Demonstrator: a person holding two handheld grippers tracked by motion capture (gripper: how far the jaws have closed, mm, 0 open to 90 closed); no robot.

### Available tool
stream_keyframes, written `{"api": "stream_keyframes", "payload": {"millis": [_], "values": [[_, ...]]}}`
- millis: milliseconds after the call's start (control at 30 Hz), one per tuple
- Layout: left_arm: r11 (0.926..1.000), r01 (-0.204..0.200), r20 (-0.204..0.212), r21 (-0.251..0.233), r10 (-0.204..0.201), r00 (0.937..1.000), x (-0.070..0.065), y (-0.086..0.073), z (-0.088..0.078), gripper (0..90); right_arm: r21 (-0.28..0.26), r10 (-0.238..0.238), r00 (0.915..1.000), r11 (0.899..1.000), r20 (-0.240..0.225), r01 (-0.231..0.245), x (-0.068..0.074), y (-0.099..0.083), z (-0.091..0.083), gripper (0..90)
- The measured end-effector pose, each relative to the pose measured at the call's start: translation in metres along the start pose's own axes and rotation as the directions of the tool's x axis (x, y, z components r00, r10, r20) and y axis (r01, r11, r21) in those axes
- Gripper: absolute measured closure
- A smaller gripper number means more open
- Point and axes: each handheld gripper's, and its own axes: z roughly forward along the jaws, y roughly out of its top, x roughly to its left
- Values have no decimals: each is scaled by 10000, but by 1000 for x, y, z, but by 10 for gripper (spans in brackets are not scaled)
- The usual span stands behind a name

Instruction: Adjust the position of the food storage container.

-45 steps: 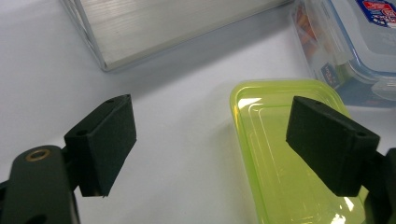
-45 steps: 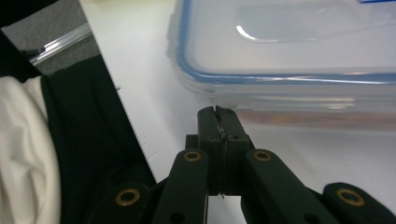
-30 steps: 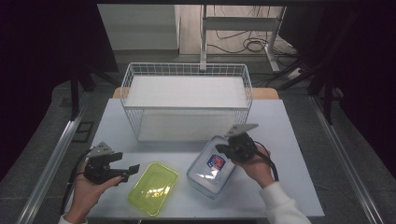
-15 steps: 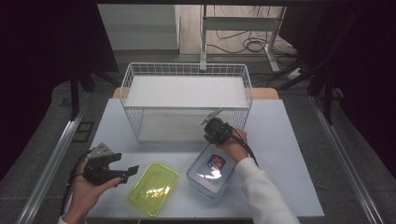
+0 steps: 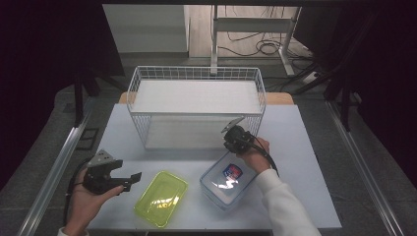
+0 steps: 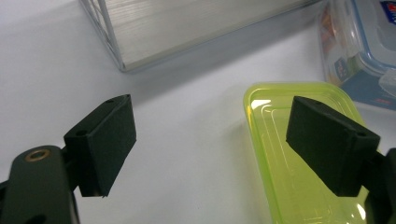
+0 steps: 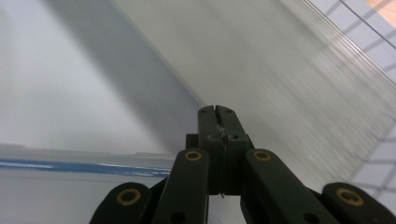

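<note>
A hand holds my left gripper (image 5: 127, 183) at the table's front left, open with nothing between its jaws (image 6: 217, 140). Just right of it lies a yellow-green transparent tub (image 5: 161, 196), whose near edge sits under the right-hand pad (image 6: 299, 158). A clear box with a blue-labelled lid (image 5: 228, 179) (image 6: 359, 46) rests further right. My right gripper (image 5: 230, 140) is shut and holds nothing. It hovers past the box's far edge, close to the front wall of the white wire basket (image 5: 196, 105). Its tips (image 7: 217, 112) point at that wall, with the box's rim (image 7: 70, 158) low at the left.
The wire basket (image 6: 187, 28) stands across the middle of the white table (image 5: 305, 147) and has a pale floor. A metal rail (image 5: 54, 172) runs along the table's left side. Cables and desk legs (image 5: 255, 46) lie on the floor beyond.
My right gripper has moved from above the clear box's far corner leftward and a little down, toward the basket's front wall. The left gripper has stayed where it was.
</note>
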Motion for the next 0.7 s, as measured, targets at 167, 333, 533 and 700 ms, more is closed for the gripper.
{"api": "stream_keyframes", "payload": {"millis": [167, 333, 533, 700], "values": [[10000, -9, 7, 35, 9, 10000, 0, 0, 1, 156, 66, 225, 9996, 9997, 162, -226, -8, -14, -9, 894], [10000, -17, 26, 67, 17, 10000, -1, 0, 2, 156, 55, 535, 9983, 9985, 249, -536, -16, -31, -19, 895], [10000, 15, 22, 55, -15, 10000, 0, 0, 2, 155, 56, 1008, 9947, 9949, 220, -1010, -26, -58, -36, 896], [10000, 22, 47, 71, -22, 10000, -1, 1, 2, 156, 2, 1243, 9920, 9922, 228, -1243, -29, -79, -49, 896]]}}
